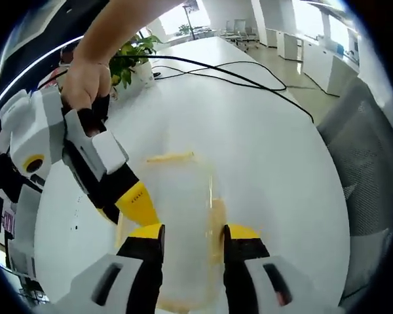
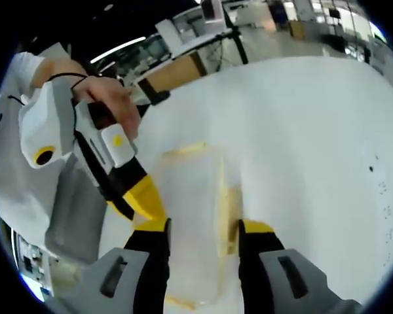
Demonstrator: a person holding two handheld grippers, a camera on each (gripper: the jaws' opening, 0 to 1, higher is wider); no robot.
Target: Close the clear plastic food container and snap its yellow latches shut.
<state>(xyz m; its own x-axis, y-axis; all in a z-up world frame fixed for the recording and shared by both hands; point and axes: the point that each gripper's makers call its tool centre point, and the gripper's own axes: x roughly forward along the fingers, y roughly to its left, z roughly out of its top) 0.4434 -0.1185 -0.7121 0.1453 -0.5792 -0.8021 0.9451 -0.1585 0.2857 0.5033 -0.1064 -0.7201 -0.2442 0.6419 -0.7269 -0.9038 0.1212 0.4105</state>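
The clear container (image 1: pixel 183 216) sits on the white worktop (image 1: pixel 268 150), lid down. Both grippers, left (image 1: pixel 193 239) and right (image 2: pixel 203 235), straddle it from opposite sides with fingers spread, seemingly steadying it before pressing the yellow latches (image 1: pixel 217 222).

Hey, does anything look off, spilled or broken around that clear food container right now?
Nothing stands out. The clear container sits on the white table with no spill or damage showing, though motion blur hides the latch detail. The left gripper and right gripper straddle it from opposite sides.

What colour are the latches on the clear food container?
Yellow. The latches on the container show best in the right gripper view.
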